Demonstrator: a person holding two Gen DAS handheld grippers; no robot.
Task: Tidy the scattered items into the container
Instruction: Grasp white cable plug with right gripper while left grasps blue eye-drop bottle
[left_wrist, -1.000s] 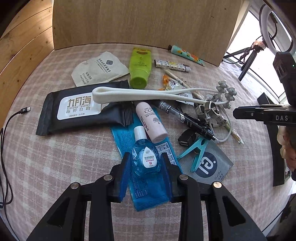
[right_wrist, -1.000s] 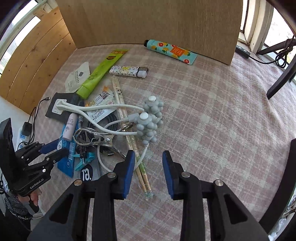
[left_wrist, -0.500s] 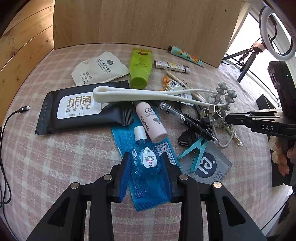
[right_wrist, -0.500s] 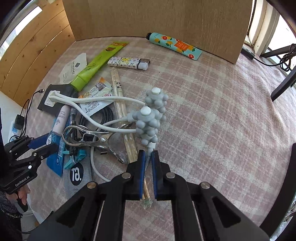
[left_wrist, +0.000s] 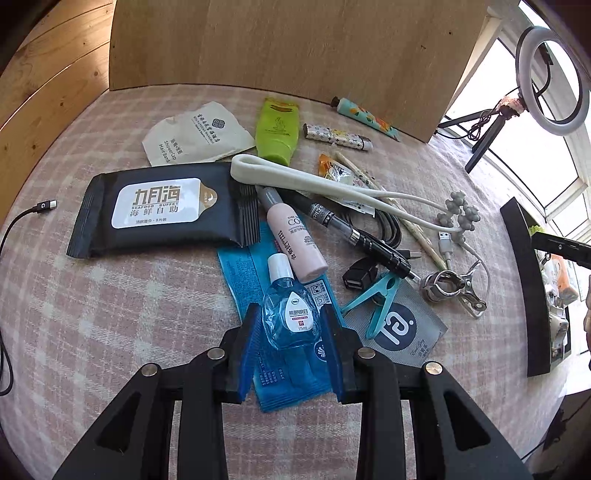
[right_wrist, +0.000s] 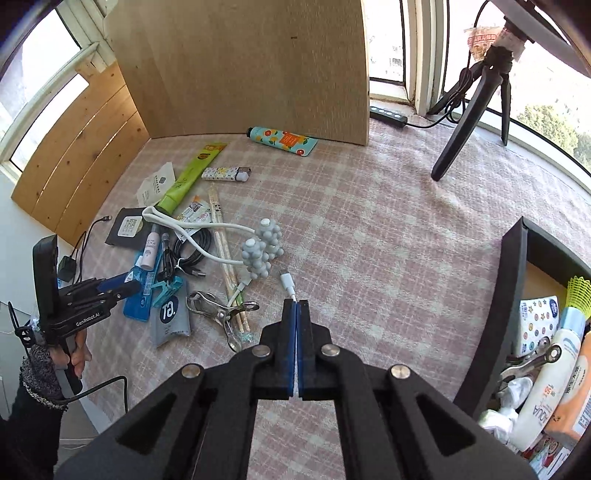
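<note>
Two wrist fisheye views, both angled steeply down at one cluttered table

The left view is taken from just behind the left tongs, close above the checked table, so that the eye-drop bottle between them fills the near field. The right view is taken from behind the right tongs, higher and farther back, with the black container seen to their right. The pile beyond both tongs is shared: the grey-knobbed massager, the metal clip and the wooden board behind appear in both, and the left tongs are seen at the right view's left edge.
</note>
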